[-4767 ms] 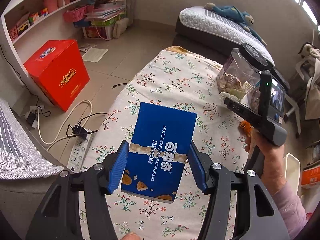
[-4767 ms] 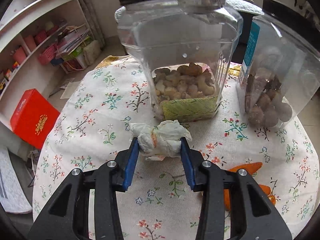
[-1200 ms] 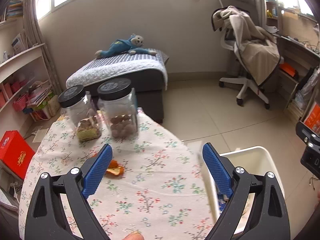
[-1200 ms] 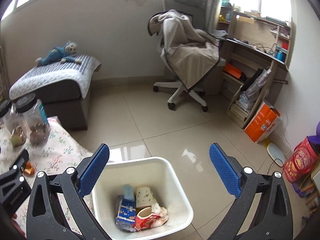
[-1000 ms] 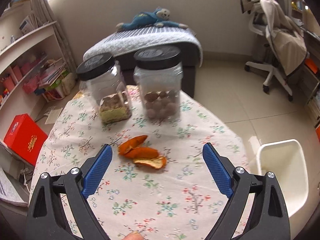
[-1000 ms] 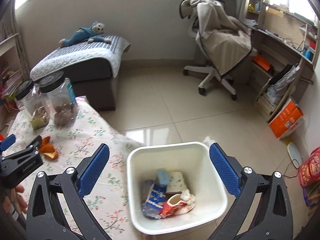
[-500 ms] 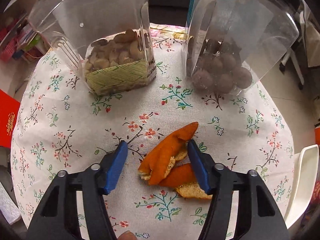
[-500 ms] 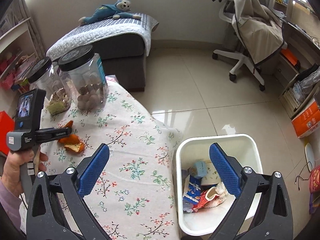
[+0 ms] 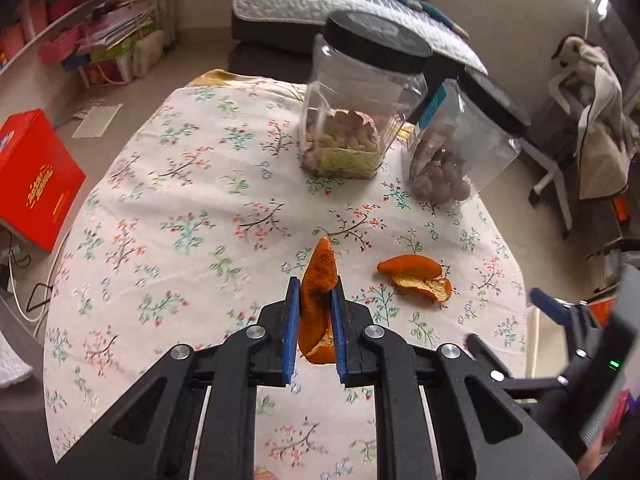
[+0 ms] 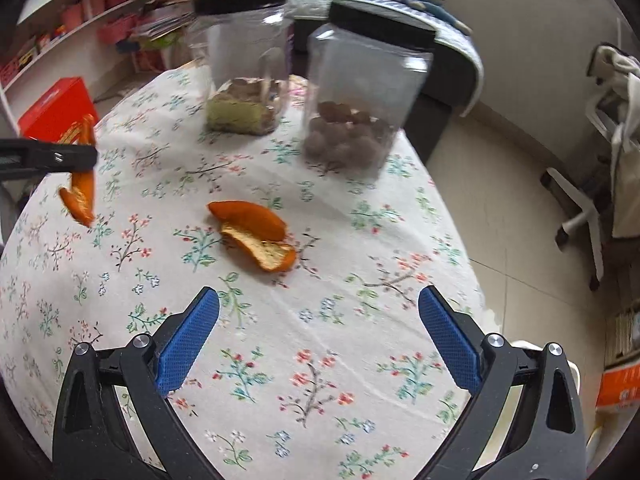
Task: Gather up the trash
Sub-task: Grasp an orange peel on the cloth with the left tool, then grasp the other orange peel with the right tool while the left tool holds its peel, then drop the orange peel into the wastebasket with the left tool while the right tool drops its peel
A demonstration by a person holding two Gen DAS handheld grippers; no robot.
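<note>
The left gripper [image 9: 314,330] has just been closing and is now clamped on a strip of orange peel [image 9: 318,300], which stands upright between the blue pads and, seen from the right wrist, hangs clear of the flowered tablecloth [image 9: 192,208]. So one piece of trash is picked up and not yet binned. The second peel [image 10: 256,236] lies on the cloth, at about one o'clock from the held strip in the left wrist view and near eleven o'clock ahead of the right gripper [image 10: 316,336], whose jaws stand wide with nothing between them.

The next move, as I judge it, calls for the right gripper to come down over that second peel and pinch it low against the cloth — it looks curled and thin, so a shallow grip could slide off. After that both hands need to carry across to the bin.

The bin is barely in view: only a pale rim [image 9: 534,340] shows past the table's edge at about four o'clock — I take it for the bin, though so little shows that I can't be sure. The two jars [image 10: 352,100] at twelve o'clock are blurred, the left one more so. The right gripper's body in the left wrist view is smeared and cut off by the frame.
</note>
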